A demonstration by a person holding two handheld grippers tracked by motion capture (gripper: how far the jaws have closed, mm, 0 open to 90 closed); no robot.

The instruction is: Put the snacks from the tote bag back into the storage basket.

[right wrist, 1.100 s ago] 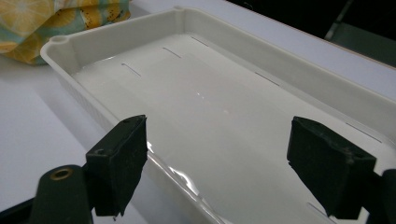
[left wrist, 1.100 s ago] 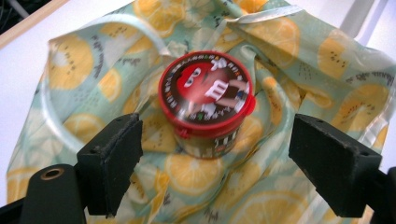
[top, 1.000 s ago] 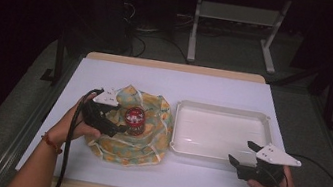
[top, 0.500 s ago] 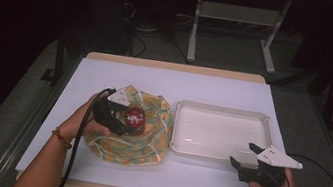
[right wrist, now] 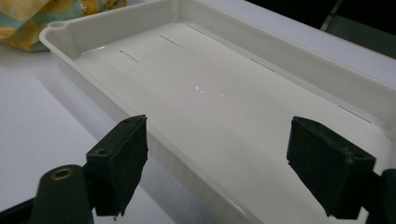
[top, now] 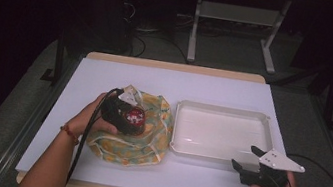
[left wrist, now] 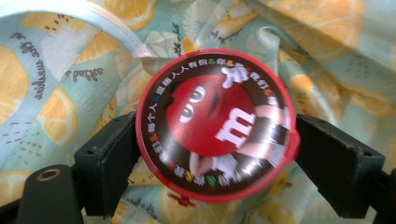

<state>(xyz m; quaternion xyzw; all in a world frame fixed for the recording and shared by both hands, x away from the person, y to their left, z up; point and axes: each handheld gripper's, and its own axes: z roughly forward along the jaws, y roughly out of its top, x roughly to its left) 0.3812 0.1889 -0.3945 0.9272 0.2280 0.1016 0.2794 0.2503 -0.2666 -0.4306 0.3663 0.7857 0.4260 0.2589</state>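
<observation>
On the left half of the worktop (top: 107, 71), a cloth (top: 147, 141) with a lemon print is lying in a crumpled heap, nearer to the front edge than to the back edge. The left gripper (top: 125, 117) is resting over this cloth, and the person's left hand (top: 87, 119) is holding it from the left side. Its fingers (left wrist: 109, 163) are closing on a round red tin (left wrist: 215, 125), one finger pressing each side of the rim. The lid is showing a red candy character with a white letter "m", and a ring of small writing is running around it. In the high view, the tin (top: 134, 116) is sitting above the middle of the cloth.

Just beside the cloth, on the right half of the worktop, a white tray (top: 222, 113) is standing with nothing inside it. Near the front right corner of the worktop, the right gripper (top: 248, 163) is staying close to the front rim of the tray (right wrist: 70, 35). Its fingers (right wrist: 119, 168) are standing wide apart and are gripping nothing.
</observation>
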